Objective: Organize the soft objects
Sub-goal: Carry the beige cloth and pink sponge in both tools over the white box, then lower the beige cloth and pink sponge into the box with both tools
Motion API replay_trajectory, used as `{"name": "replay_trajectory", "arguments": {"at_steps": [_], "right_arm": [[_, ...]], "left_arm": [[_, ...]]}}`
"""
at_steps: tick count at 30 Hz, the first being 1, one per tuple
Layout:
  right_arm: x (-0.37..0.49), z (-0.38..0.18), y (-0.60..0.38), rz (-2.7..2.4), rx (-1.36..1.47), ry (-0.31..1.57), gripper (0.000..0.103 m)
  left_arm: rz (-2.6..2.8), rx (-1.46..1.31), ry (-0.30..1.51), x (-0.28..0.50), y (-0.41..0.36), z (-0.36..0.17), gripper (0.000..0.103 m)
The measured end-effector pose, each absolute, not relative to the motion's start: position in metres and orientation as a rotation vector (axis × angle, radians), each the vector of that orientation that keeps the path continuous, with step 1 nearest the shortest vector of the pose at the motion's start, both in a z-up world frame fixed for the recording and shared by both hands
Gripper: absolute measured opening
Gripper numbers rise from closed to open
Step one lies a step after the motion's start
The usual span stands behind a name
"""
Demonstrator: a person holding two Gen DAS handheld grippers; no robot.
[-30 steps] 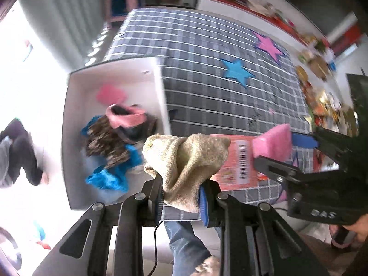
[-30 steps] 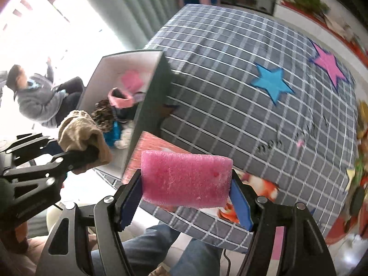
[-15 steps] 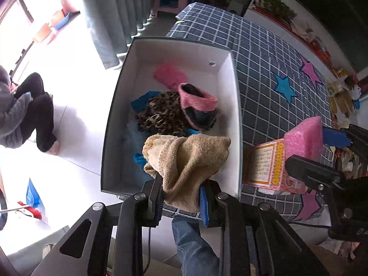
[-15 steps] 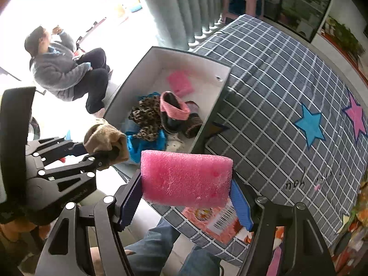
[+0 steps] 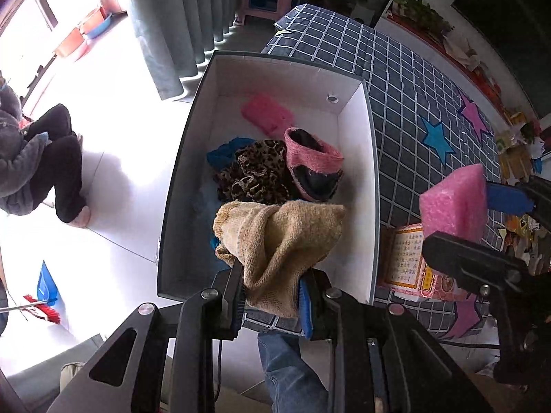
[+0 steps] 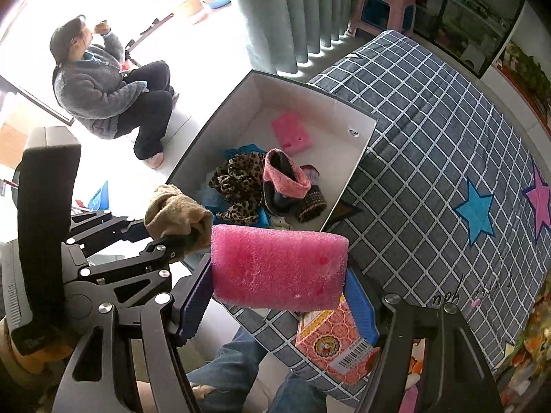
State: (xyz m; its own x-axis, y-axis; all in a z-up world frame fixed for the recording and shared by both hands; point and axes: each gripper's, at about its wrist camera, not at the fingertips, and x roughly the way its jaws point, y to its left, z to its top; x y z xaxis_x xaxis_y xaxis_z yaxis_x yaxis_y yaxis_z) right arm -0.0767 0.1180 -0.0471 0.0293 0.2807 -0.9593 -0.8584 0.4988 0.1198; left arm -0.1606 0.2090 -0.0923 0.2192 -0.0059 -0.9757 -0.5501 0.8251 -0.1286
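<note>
My left gripper is shut on a tan knitted sock and holds it above the near end of a white box. The box holds a leopard-print cloth, a pink-and-black slipper, a blue cloth and a pink sponge. My right gripper is shut on a pink foam block, to the right of the box. The left gripper with the sock also shows in the right wrist view.
The box sits at the left edge of a grey checked tablecloth with star patches. An orange carton lies near the table's front edge. A person sits on the floor to the left. Curtains and a stool stand behind.
Both grippers have moved left and toward the box with their loads. The sock is now over the box's near end, and the foam block is closer to the box.
</note>
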Motion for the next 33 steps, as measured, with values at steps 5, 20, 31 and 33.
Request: {"name": "replay_trajectory", "arguments": {"at_steps": [5,20,31,33], "right_arm": [[-0.075,-0.048,0.123,0.963,-0.597,1.246,0.072],[-0.071,-0.049,0.13,0.967,-0.604,1.249,0.072],[-0.068,-0.05,0.133,0.962,-0.597,1.254,0.072],[-0.065,-0.051,0.135,0.957,-0.596,1.256,0.072]], "left_arm": [[0.403,-0.51,1.309,-0.159,0.211,-0.093,0.027],[0.41,-0.513,1.314,-0.157,0.215,-0.095,0.027],[0.416,-0.515,1.328,-0.153,0.218,-0.1,0.027],[0.418,-0.519,1.33,-0.151,0.219,-0.101,0.027]]}}
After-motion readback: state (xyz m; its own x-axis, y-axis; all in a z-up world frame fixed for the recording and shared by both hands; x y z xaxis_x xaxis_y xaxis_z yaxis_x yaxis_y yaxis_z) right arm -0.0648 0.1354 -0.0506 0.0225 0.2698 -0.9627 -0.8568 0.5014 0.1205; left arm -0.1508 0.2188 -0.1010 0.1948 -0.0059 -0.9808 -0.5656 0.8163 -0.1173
